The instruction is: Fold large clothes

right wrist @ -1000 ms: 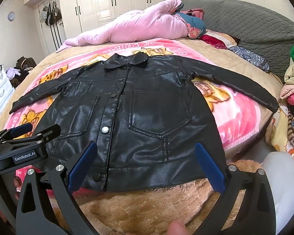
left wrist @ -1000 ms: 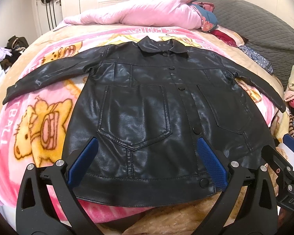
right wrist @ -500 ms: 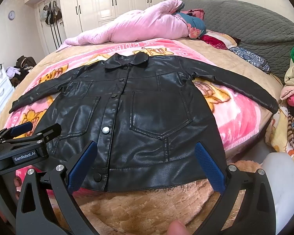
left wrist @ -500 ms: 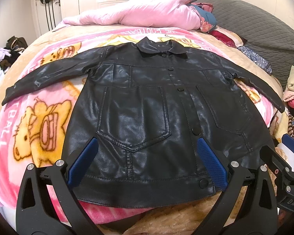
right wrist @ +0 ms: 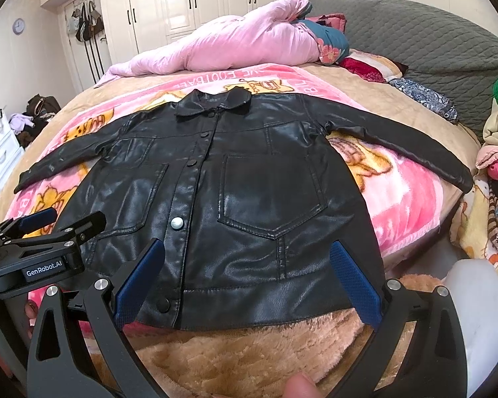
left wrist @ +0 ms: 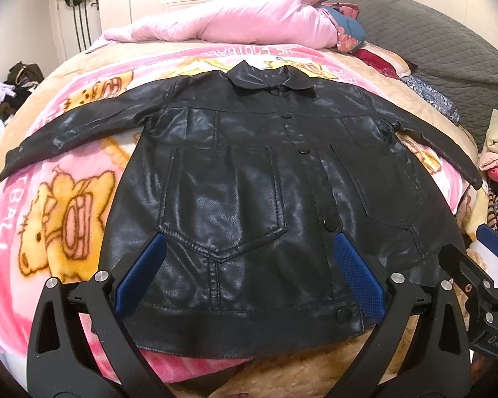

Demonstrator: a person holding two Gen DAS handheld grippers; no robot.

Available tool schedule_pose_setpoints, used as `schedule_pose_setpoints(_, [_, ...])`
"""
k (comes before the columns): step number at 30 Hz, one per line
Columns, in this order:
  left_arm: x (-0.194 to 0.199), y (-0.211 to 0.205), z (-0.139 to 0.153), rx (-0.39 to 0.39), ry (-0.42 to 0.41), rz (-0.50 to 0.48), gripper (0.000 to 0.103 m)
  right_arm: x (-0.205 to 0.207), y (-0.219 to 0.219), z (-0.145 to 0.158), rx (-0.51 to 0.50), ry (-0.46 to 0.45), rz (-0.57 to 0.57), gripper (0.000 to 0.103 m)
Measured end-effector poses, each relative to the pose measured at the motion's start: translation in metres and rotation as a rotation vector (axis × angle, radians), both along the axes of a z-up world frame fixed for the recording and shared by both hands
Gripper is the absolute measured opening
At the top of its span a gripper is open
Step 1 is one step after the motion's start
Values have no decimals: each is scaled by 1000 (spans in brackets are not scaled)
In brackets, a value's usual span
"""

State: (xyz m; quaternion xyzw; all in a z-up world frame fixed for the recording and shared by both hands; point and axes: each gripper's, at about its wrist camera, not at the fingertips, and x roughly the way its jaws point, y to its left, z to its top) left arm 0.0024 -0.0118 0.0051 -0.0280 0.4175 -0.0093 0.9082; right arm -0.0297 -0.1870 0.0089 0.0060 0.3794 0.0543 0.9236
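Black leather jacket [left wrist: 242,199] lay flat, buttoned, sleeves spread, on pink cartoon blanket [left wrist: 59,219] across bed, hem at near edge. Left gripper [left wrist: 245,272] hovered above hem, jaws wide apart, empty. Right gripper [right wrist: 245,275] alongside, likewise spread wide, nothing held, over hem near right pocket. Pink quilt [right wrist: 222,46] bundled at far edge.

You have one black leather-look jacket [left wrist: 249,205] lying flat, front up and buttoned, on the bed's pink cartoon blanket [left wrist: 59,219]. Both sleeves are spread outward, collar at the far end, hem toward you. It is unfolded.
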Motion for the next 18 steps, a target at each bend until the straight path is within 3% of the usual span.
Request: schedule_pose_setpoints(18, [44,15,18,-47,-37,55,94,47,-14,22,30,-24,-2,99])
